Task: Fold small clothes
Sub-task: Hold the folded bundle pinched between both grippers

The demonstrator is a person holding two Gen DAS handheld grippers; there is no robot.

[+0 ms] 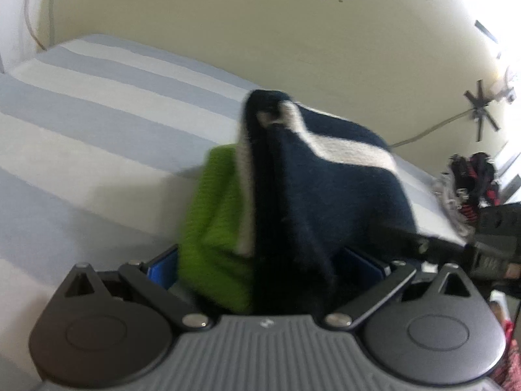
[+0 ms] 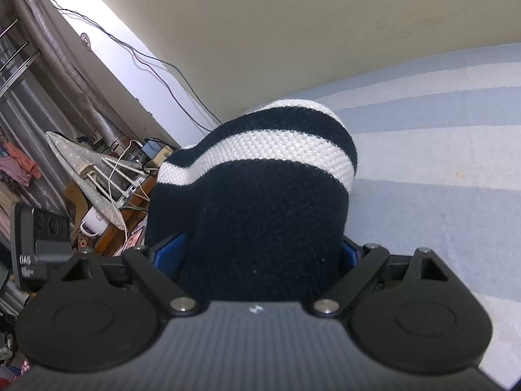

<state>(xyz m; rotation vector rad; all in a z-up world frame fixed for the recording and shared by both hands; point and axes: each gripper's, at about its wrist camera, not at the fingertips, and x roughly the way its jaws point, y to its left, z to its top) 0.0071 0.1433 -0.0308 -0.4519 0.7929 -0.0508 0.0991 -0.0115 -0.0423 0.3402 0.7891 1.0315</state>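
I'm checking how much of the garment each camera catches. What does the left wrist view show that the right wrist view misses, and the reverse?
Only the left wrist view shows the bright green section of the knit garment and a ceiling fan. Only the right wrist view shows an ironing board and a white mug. Both show navy-and-white striped knit bunched in a tool, above the blue-striped bed sheet.

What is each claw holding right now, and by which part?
Both grip one knitted garment, navy with white stripes: the right claw on a navy section, the left claw on bunched navy and green fabric. Which edge is unclear.
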